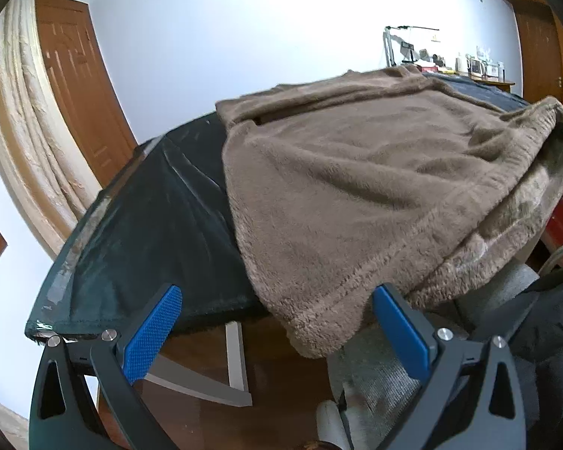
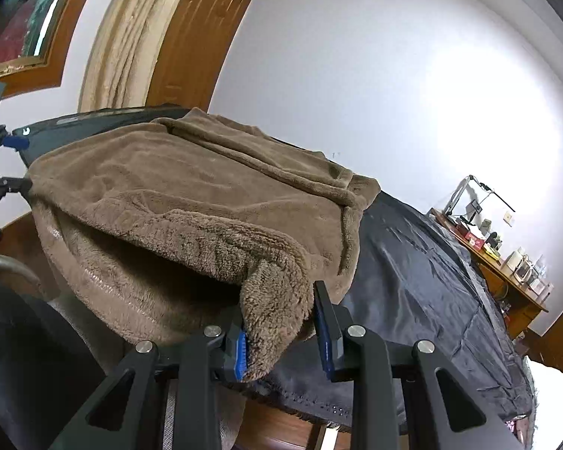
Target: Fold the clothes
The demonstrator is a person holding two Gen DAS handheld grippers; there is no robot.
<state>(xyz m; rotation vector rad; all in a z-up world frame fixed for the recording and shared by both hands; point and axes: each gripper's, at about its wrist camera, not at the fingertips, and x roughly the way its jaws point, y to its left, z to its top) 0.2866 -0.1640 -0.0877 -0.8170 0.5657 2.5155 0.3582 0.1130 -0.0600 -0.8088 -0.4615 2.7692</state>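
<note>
The brown fleece garment (image 1: 375, 187) lies on the table covered with dark green-black cloth (image 1: 150, 225), and its near hem hangs over the table edge toward both claws.

The right gripper (image 2: 281, 322) has its jaws narrow and closed on a lifted corner of the upper layer of the fleece. The thick pile fills the gap between the blue pads, and the corner hangs down just in front of the claw. Behind the held corner the garment opens like a mouth, because the lower layer is left on the table.

The left gripper (image 1: 277, 322) stands wide and holds nothing. The hanging hem is just ahead of it, close to its right finger (image 1: 401, 333), but the pads do not press it.

I think the risks are these. The right claw seems to hold only a small bite of thick, soft fleece, so a fast pull could let the corner slip out. Because only one layer is caught, lifting it may separate the layers and the fold would come out crooked. If the left claw closes where it is now, it may catch only the edge of the hem, or the dark table cloth together with it, and drag the cloth. The overhanging part is heavy and could pull the garment off the table.
</note>
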